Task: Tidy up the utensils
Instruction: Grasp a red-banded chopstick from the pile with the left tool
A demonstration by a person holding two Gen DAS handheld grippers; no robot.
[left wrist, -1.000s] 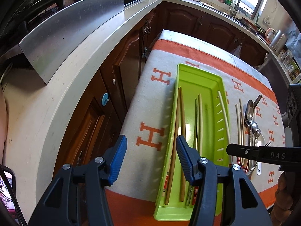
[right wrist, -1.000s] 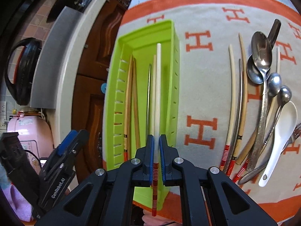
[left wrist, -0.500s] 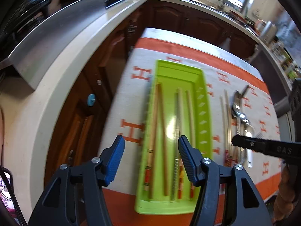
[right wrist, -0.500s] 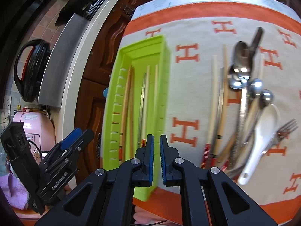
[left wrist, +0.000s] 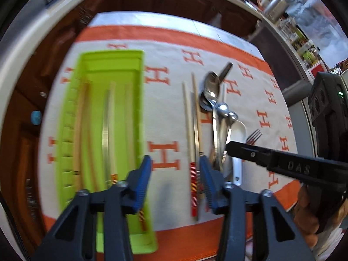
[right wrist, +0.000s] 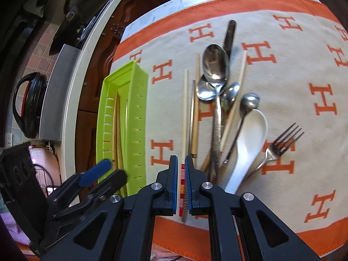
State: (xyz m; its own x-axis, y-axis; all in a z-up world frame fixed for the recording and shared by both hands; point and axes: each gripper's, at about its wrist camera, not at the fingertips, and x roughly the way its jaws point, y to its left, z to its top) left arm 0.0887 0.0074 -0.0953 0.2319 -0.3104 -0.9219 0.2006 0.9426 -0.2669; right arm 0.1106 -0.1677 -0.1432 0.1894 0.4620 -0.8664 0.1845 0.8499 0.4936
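A lime green tray (left wrist: 113,65) (right wrist: 139,117) lies at the left on an orange and beige cloth and holds several chopsticks (left wrist: 108,130). To its right lies a loose pile: a cream chopstick with a red striped end (right wrist: 184,113) (left wrist: 188,126), more chopsticks, metal spoons (right wrist: 214,65), a white ceramic spoon (right wrist: 250,139) and a fork (right wrist: 280,145). My right gripper (right wrist: 182,169) has its jaws nearly closed, straddling the red striped end, with small gaps on both sides. My left gripper (left wrist: 175,174) is open and empty above the cloth between the tray and the pile.
A white countertop edge (right wrist: 87,69) and dark wood cabinets run along the left. A black kettle (right wrist: 28,104) and a steel panel (right wrist: 58,91) stand beyond it. The cloth's orange border (right wrist: 195,239) marks the near table edge.
My right gripper let go of a chopstick into the tray, then moved right to the pile and now straddles another chopstick's end. My left gripper swung right, staying open.
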